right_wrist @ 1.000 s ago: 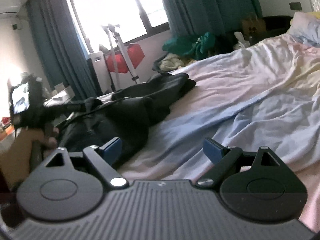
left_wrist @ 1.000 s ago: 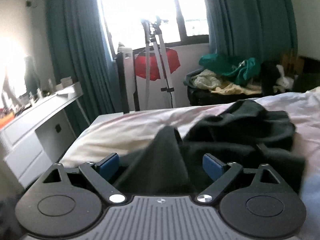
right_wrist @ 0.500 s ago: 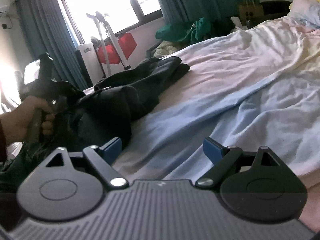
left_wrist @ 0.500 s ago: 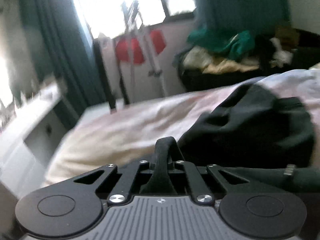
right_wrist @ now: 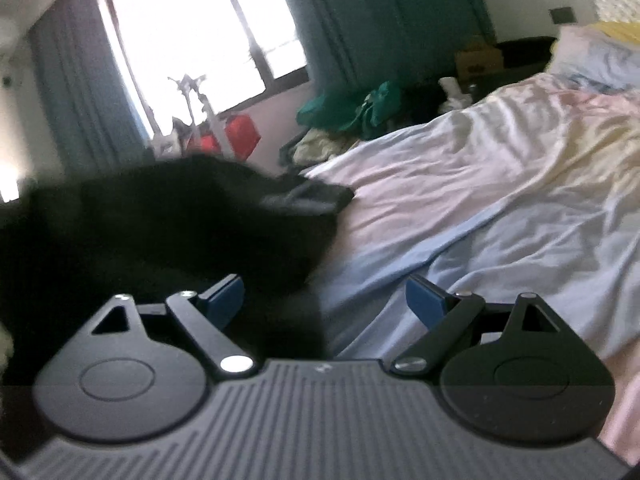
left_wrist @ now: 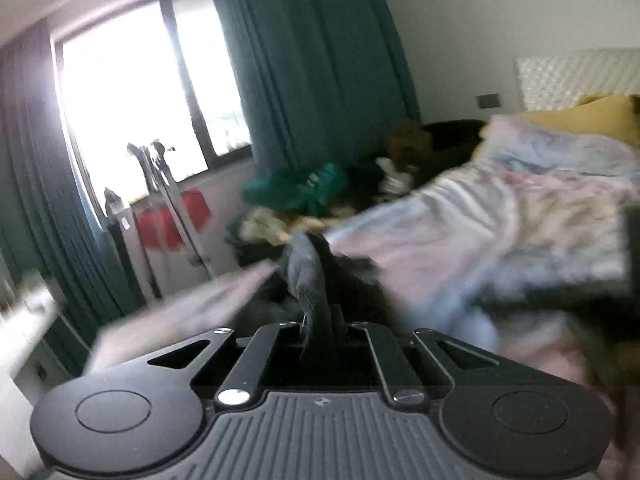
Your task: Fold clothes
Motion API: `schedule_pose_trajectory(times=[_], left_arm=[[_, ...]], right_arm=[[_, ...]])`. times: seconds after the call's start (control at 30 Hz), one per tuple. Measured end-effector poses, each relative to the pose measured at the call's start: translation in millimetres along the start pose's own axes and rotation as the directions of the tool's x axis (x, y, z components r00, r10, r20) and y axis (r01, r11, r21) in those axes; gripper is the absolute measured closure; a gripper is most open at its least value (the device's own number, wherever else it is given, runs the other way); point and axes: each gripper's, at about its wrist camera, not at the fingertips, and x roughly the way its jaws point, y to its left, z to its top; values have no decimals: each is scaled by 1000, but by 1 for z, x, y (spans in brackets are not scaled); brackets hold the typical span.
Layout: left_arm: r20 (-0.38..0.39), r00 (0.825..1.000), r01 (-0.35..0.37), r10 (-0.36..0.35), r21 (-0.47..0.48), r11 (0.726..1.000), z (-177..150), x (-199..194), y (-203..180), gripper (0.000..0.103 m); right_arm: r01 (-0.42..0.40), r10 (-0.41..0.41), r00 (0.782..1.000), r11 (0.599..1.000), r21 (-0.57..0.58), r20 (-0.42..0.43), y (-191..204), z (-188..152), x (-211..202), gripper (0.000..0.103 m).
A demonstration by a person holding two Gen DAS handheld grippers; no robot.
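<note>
A black garment [right_wrist: 180, 232] lies bunched on the left part of the bed [right_wrist: 500, 184] in the right wrist view, blurred by motion. My left gripper [left_wrist: 318, 322] is shut on a fold of the black garment [left_wrist: 310, 276], which rises in a taut ridge from between the jaws. My right gripper [right_wrist: 324, 300] stands open, its blue pads [right_wrist: 224, 296] wide apart; the garment's dark edge lies low between them without the pads pressing on it.
Pale pink and blue bedding covers the bed, with pillows [left_wrist: 560, 148] at its head. Beyond the bed's far side sit a heap of green and cream clothes [right_wrist: 352, 112], a tripod [left_wrist: 160, 184], a red item [right_wrist: 240, 136], teal curtains and a bright window.
The left gripper closed on a fold of the black garment, then swung fast to the right, pulling the cloth along. The garment now bulks larger at the left of the right wrist view.
</note>
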Motion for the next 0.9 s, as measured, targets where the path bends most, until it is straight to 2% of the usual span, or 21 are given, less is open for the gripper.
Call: schedule_pose_trajectory(times=[0.1, 0.2, 0.27, 0.33, 0.4, 0.53, 0.6, 0.67, 0.73, 0.8, 0.9], left_arm=[[-60, 998, 8, -12, -64, 998, -56, -17, -23, 98], [-140, 990, -6, -24, -209, 978, -101, -13, -30, 98], [-177, 984, -17, -29, -251, 968, -110, -9, -31, 98], [-163, 986, -24, -20, -265, 964, -110, -6, -28, 98], [-148, 988, -18, -30, -314, 949, -113, -11, -24, 97], [-130, 990, -7, -48, -392, 920, -118, -7, -12, 97], [-143, 986, 18, -85, -420, 907, -120, -4, -8, 97], [-116, 985, 65, -126, -427, 902, -122, 3, -6, 96], [-83, 982, 120, -171, -427, 896, -124, 9, -2, 96], [-77, 976, 147, -203, -455, 878, -130, 17, 4, 96], [-67, 966, 181, -249, -507, 843, -139, 28, 14, 96]], right_arm=[[-8, 6, 1000, 996, 94, 18, -16, 8, -22, 13], [-45, 48, 999, 987, 157, -15, -26, 8, -33, 13], [-80, 90, 995, 982, 172, -51, -27, 5, -36, 13], [-130, 148, 985, 975, 177, -93, -21, 2, -35, 13], [-194, 219, 966, 965, 179, -136, -11, -1, -30, 13], [-274, 301, 926, 951, 143, -228, 16, 1, -7, 24], [-280, 297, 922, 955, 99, -250, 34, 10, 8, 24], [-298, 299, 917, 954, 42, -263, 53, 21, 27, 24], [-283, 276, 925, 959, 9, -263, 65, 33, 58, 26], [-246, 236, 935, 969, -4, -264, 72, 42, 98, 34], [-109, 93, 951, 993, -39, -294, 77, 49, 168, 35]])
